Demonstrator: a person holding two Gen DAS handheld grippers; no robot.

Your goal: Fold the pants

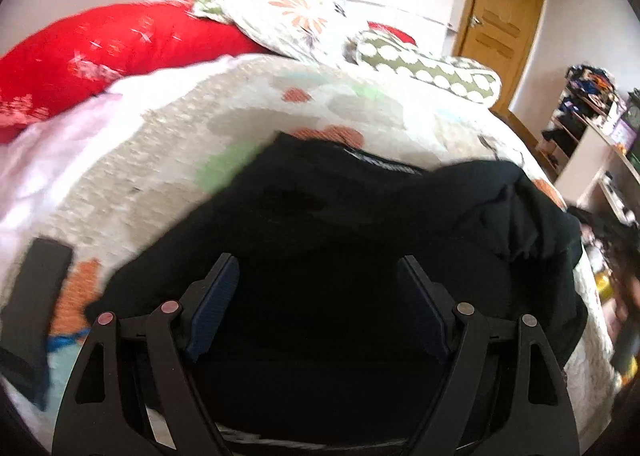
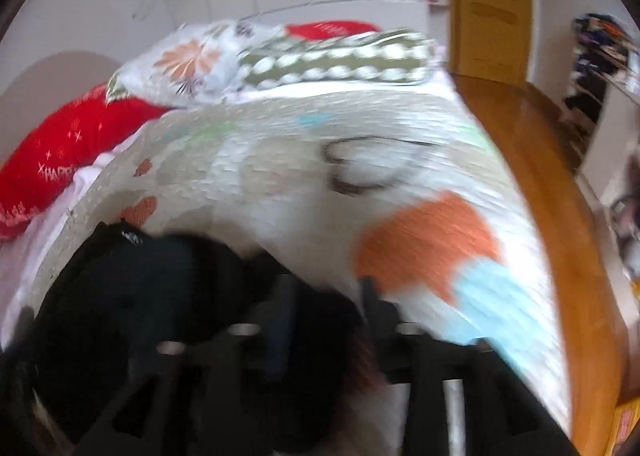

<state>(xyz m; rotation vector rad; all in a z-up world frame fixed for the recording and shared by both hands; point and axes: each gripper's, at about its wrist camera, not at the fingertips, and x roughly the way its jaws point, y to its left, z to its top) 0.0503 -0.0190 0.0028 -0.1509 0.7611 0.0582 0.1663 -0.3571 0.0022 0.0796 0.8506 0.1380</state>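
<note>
Black pants (image 1: pixel 360 216) lie bunched on a patterned bedspread (image 1: pixel 200 128), with a label near their far edge. My left gripper (image 1: pixel 320 296) hangs over them, open wide, its blue pads (image 1: pixel 216 308) clear of the cloth. The right wrist view is blurred by motion. There the pants (image 2: pixel 140 296) fill the lower left, and my right gripper (image 2: pixel 326 308) is at their right edge. Its fingers (image 2: pixel 280 316) stand partly apart, with dark cloth showing in the gap behind them. I see no cloth pinched.
A red pillow (image 1: pixel 100 52), a floral pillow (image 1: pixel 288 20) and a green dotted pillow (image 1: pixel 432 72) lie at the bed's far end. A dark flat strap (image 1: pixel 40 288) lies at the left. A wooden edge (image 2: pixel 560 216) borders the bed on the right, with cluttered shelves (image 1: pixel 592 128) and a door (image 1: pixel 500 24) beyond.
</note>
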